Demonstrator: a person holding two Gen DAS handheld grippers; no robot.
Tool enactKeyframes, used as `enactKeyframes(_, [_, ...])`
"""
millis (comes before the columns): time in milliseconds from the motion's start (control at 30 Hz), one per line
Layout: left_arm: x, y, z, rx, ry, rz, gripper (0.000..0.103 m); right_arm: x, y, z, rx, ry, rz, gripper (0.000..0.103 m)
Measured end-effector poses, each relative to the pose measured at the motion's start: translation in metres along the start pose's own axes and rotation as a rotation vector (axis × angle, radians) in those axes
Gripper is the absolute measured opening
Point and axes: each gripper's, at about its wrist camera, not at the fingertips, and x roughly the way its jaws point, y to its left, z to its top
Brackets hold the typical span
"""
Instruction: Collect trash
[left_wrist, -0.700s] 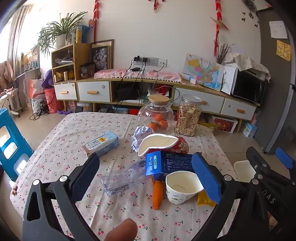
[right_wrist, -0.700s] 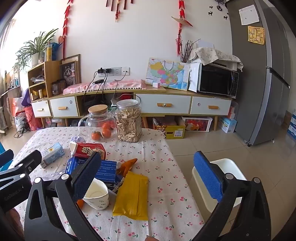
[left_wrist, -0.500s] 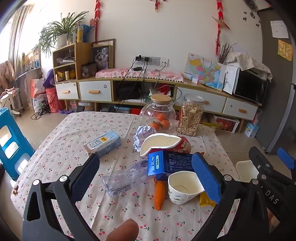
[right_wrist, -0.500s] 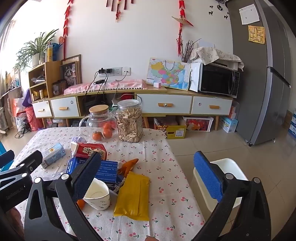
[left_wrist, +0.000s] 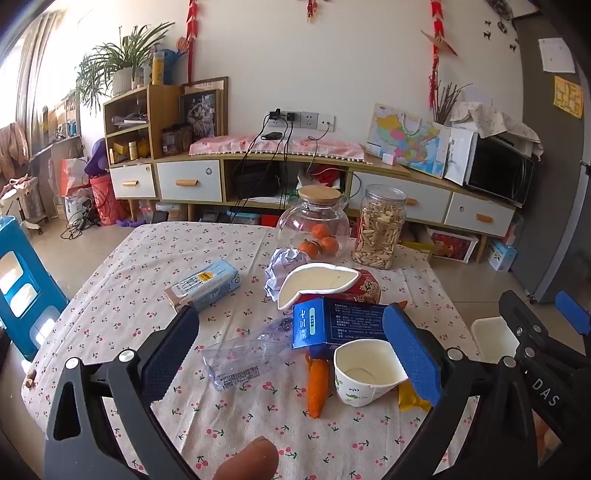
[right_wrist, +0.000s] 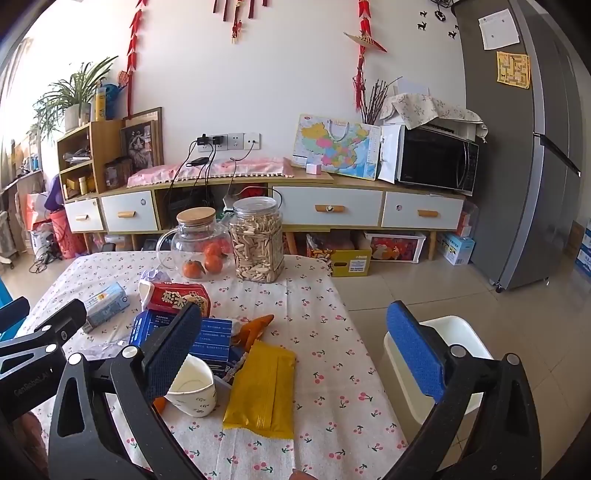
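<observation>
Both tongs hang wide apart, nothing between the pads: left gripper (left_wrist: 295, 354) over the litter, right gripper (right_wrist: 295, 354) beside it, above the table's right edge. Between the left jaws lie a crushed clear bottle (left_wrist: 245, 356), a blue box (left_wrist: 338, 325) and a paper cup (left_wrist: 365, 373) touching an orange wrapper (left_wrist: 318, 384). A yellow packet (right_wrist: 262, 387) sits between the right jaws, the white bin (right_wrist: 448, 354) on the floor behind its right pad. Beyond: red bowl (left_wrist: 354, 286), milk carton (left_wrist: 205, 284), crumpled paper (left_wrist: 282, 264). Cherry-print tablecloth (left_wrist: 122, 295); a jar of snacks (right_wrist: 256, 240) and a glass pot (right_wrist: 199, 245) further back, then sideboard (right_wrist: 328, 206), microwave (right_wrist: 436, 160), fridge (right_wrist: 524, 147).
</observation>
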Motion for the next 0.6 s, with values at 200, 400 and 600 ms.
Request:
enactKeyframes(200, [-0.0003, 0.0006, -0.001, 0.005, -0.001, -0.004, 0.097, 0.001, -0.0001, -0.0011, -0.003, -0.002, -0.001, 0.096])
enactKeyframes(400, [-0.0028, 0.0025, -0.0001, 0.004, -0.004, -0.006, 0.097, 0.0011, -0.0001, -0.0008, -0.003, -0.001, -0.002, 0.096])
enactKeyframes(600, [-0.0032, 0.0032, -0.0006, 0.002, -0.003, -0.007, 0.097, 0.0014, -0.0002, -0.001, -0.006, 0.0, -0.003, 0.096])
